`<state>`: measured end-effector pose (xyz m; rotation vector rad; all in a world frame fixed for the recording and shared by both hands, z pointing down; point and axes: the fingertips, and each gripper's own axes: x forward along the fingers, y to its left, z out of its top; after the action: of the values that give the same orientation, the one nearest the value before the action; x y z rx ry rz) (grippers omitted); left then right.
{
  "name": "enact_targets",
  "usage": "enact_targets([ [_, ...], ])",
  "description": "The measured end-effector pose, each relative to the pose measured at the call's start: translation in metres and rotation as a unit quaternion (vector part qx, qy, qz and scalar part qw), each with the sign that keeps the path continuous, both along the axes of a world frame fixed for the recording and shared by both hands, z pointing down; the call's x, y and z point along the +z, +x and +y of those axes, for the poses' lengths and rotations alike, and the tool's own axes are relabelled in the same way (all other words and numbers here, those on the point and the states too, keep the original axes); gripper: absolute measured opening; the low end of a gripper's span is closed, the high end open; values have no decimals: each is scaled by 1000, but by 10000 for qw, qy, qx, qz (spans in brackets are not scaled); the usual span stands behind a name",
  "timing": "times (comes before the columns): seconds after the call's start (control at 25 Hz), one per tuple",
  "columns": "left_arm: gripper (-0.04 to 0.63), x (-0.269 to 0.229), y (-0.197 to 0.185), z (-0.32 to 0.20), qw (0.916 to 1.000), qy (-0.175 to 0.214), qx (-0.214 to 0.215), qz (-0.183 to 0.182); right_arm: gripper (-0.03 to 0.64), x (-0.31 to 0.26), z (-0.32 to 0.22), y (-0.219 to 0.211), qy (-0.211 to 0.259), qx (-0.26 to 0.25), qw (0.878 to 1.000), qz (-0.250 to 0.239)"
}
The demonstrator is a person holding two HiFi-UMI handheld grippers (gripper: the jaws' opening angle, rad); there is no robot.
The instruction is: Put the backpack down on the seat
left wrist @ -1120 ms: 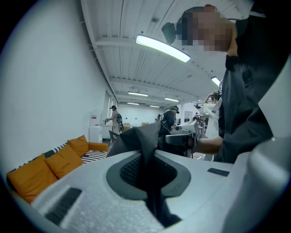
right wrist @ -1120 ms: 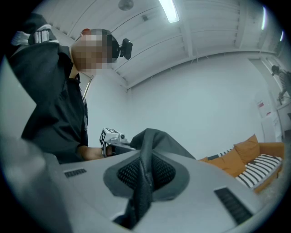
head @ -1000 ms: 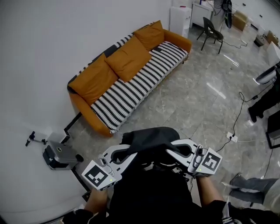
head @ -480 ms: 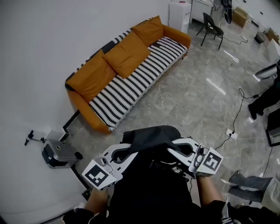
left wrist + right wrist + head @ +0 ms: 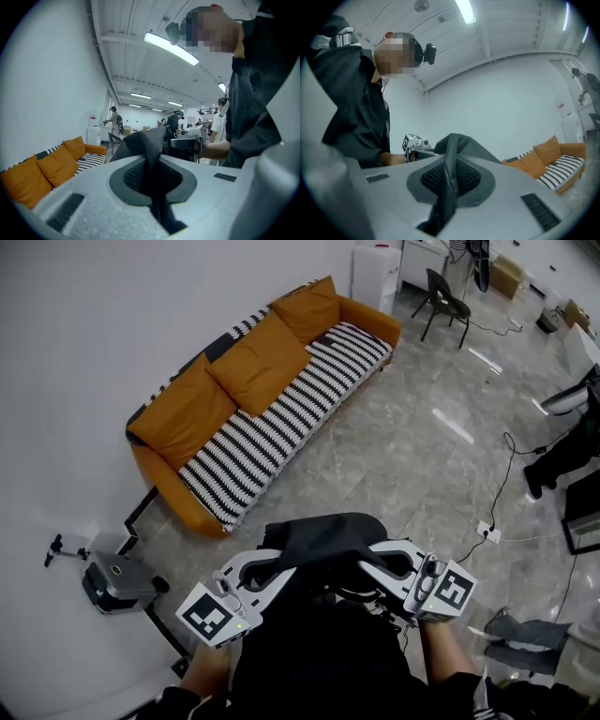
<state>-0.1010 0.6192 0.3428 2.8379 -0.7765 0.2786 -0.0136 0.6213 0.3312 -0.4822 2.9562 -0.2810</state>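
Left gripper (image 5: 269, 568) and right gripper (image 5: 380, 557) are each clamped tight on a fold of the black backpack (image 5: 323, 532). Backpack is held off the floor before the person's body, well apart from the orange sofa (image 5: 178, 418) and its striped seat (image 5: 281, 427).

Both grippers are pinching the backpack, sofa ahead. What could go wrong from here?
1. The left gripper and right gripper each have their jaws shut on only a thin fold of the backpack, so the fabric could slip out under the bag's weight.
2. Orange cushions take up the back of the sofa, so a bag set near the front edge may tip off.
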Motion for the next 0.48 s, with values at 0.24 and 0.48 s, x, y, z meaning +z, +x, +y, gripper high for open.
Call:
enact_targets([
  [0.24, 29, 1, -2, -41, 10000, 30, 41, 83, 37, 2, -39, -2, -56, 32, 10000, 76],
  [0.48, 31, -1, -8, -90, 9996, 172, 161, 165, 37, -2, -86, -7, -56, 121, 9998, 168],
])
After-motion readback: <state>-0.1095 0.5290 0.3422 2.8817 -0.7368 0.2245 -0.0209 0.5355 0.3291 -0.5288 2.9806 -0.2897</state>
